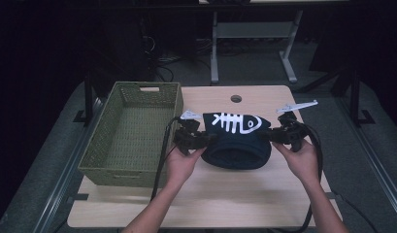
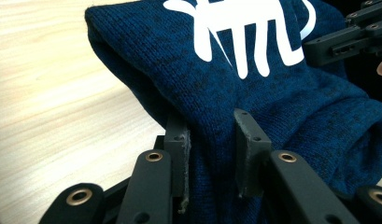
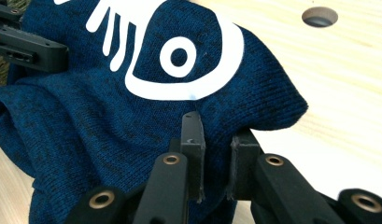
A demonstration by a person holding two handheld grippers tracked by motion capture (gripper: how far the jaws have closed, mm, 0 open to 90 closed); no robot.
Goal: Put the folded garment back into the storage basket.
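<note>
A dark blue knitted garment [image 1: 237, 141] with a white fish-skeleton print lies bunched in the middle of the wooden table [image 1: 201, 204]. My left gripper [image 1: 202, 138] is shut on the garment's left edge; in the left gripper view the blue knit [image 2: 254, 88] is pinched between the two jaws [image 2: 212, 135]. My right gripper [image 1: 273, 134] is shut on the garment's right edge, and in the right gripper view the cloth [image 3: 132, 107] is clamped between its jaws [image 3: 216, 140]. The cloth is stretched between both grippers, partly lifted off the table.
A green woven basket [image 1: 96, 150], empty, stands at the table's left side, close to my left gripper. A round hole [image 1: 236, 99] is in the table's far edge. Bare wood lies in front of the garment. Beyond the table stand dark desk legs [image 1: 214, 48].
</note>
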